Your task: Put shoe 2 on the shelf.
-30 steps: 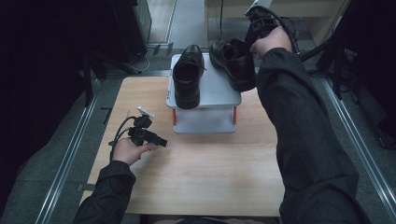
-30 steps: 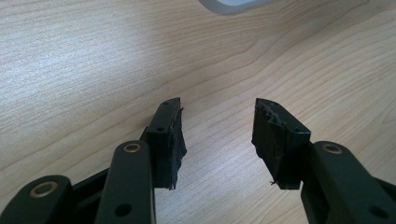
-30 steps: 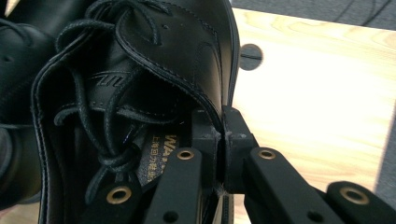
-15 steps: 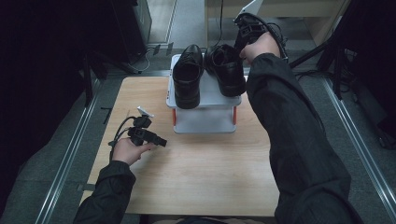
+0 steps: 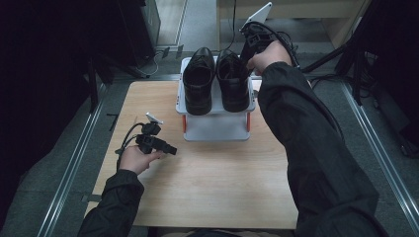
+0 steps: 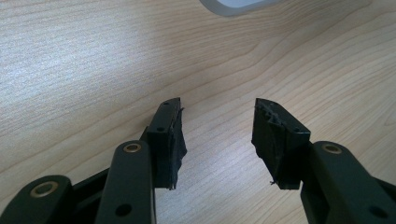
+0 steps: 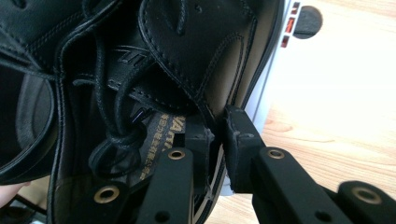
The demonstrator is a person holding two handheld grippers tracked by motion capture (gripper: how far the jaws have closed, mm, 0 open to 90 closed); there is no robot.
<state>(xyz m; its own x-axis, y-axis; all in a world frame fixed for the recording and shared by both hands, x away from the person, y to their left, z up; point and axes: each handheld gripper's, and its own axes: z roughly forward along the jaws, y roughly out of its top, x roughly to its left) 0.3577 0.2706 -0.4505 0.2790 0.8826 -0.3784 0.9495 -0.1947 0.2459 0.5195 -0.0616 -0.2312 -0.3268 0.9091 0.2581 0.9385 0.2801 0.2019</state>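
Right claw (image 7: pixel 217 140) pinching glossy black leather shoe (image 5: pixel 232 81) on white rack (image 5: pixel 216 129)

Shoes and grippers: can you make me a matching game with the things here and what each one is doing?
Things:
1. left shoe
2. right shoe
3. left gripper
4. stand

States:
A. open, over the bare wooden table
B. pinched at its side by the right gripper
C. holds both shoes on top
D. sits on the stand, nothing gripping it

Pairs: 1-D, 2-B, 3-A, 4-C
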